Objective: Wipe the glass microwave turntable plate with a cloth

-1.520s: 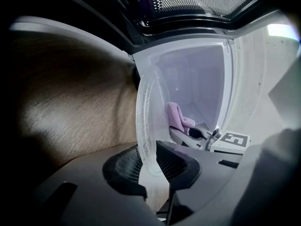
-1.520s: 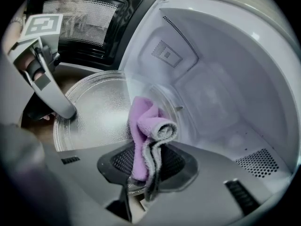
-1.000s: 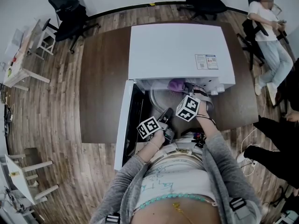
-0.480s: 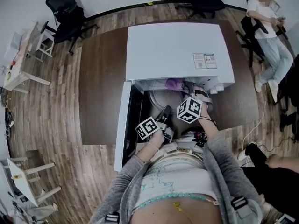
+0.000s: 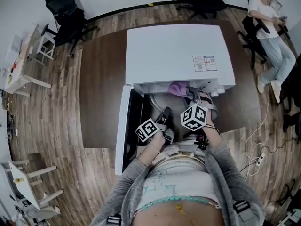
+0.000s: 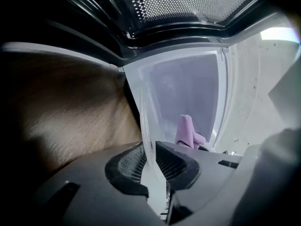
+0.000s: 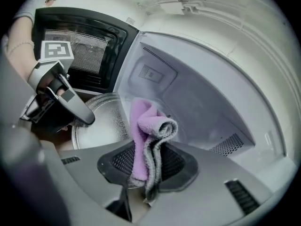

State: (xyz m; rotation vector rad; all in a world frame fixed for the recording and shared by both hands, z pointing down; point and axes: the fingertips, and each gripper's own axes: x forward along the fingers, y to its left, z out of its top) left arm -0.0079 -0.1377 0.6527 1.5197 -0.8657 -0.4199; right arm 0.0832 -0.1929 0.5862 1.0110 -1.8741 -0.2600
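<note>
Left gripper view: the left gripper (image 6: 150, 149) pinches the rim of the glass turntable plate (image 6: 183, 93).
Seen edge-on here, the plate runs straight away from the jaws into the open microwave (image 5: 174, 51). The right gripper (image 7: 148, 150) is clamped on a folded purple-and-grey cloth (image 7: 143, 124). The cloth's long axis lies along the jaws, and its rolled end points into the cavity by the plate's edge. In the right gripper view the plate shows as a near-flat disc, face up, at the oven mouth beside the door (image 7: 80, 51).

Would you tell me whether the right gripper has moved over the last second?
Yes. In the head view the right gripper, holding the cloth, has drawn back slightly from the microwave toward the person.
</note>
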